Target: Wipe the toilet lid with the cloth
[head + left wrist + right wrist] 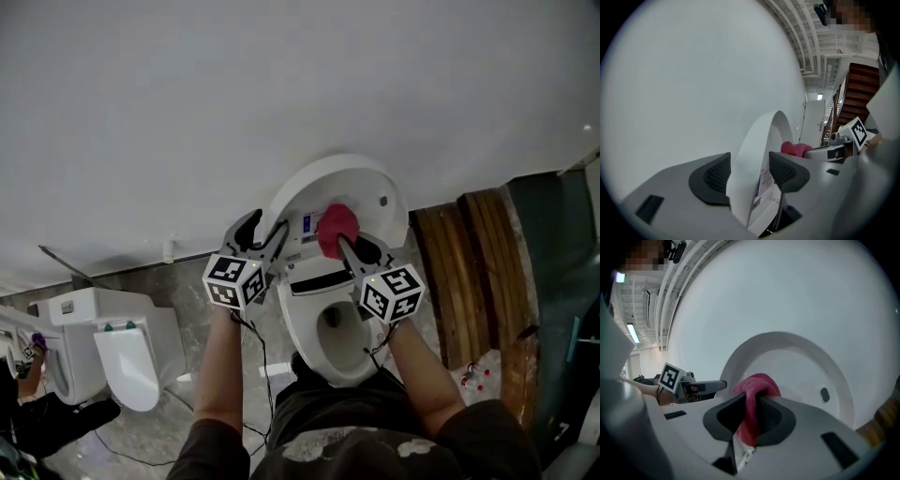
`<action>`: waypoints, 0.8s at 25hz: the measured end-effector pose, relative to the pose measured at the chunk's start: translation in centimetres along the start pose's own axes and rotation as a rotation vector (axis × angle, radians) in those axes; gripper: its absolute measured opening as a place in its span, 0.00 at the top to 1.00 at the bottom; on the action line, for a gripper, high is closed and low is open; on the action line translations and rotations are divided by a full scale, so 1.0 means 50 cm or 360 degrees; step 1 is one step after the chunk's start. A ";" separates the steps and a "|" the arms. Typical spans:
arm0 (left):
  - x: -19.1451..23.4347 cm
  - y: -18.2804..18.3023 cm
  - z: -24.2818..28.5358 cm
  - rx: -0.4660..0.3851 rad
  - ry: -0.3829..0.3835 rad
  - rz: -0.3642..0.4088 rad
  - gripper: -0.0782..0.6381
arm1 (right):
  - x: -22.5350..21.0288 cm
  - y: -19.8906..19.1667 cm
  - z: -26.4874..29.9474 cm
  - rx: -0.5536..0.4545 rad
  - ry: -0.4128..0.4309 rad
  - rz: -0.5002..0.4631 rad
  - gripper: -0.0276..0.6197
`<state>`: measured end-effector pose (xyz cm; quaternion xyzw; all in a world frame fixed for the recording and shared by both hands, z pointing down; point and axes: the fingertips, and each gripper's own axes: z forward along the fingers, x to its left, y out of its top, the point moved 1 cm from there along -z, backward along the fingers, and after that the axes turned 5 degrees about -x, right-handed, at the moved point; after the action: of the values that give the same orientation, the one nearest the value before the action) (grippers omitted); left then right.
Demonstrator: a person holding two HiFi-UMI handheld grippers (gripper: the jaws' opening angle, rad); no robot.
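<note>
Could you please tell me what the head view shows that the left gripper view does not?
Only the head view: the open white toilet bowl, a second white toilet, brown wooden planks. Only the left gripper view: a reddish-brown staircase and white ceiling beams. Both: the raised white toilet lid, the left gripper at its edge, the pink cloth in the right gripper.
</note>
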<state>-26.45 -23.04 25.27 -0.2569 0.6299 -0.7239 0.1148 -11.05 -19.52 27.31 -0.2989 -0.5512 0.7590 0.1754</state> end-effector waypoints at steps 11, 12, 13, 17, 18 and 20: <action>0.002 -0.011 0.005 0.0006 -0.0098 -0.0205 0.54 | 0.025 -0.027 -0.014 0.0010 -0.0044 0.0010 0.88; 0.000 -0.012 0.002 0.0001 -0.0095 -0.0196 0.54 | 0.032 -0.032 -0.017 0.0012 -0.0050 0.0010 0.88; -0.002 -0.012 -0.001 -0.0003 -0.0091 -0.0191 0.54 | 0.038 -0.037 -0.022 0.0013 -0.0056 0.0008 0.88; -0.014 -0.009 -0.009 -0.0016 -0.0087 -0.0191 0.54 | 0.052 -0.056 -0.050 0.0006 -0.0106 0.0019 0.88; -0.019 -0.008 -0.012 -0.0018 -0.0090 -0.0188 0.55 | 0.053 -0.062 -0.059 0.0005 -0.0121 0.0025 0.88; -0.030 -0.007 -0.022 -0.0017 -0.0100 -0.0174 0.56 | 0.056 -0.078 -0.079 0.0012 -0.0148 0.0044 0.88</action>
<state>-25.69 -21.29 25.19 -0.3142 0.6149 -0.7173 0.0935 -10.88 -13.68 29.41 -0.2701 -0.5517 0.7765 0.1401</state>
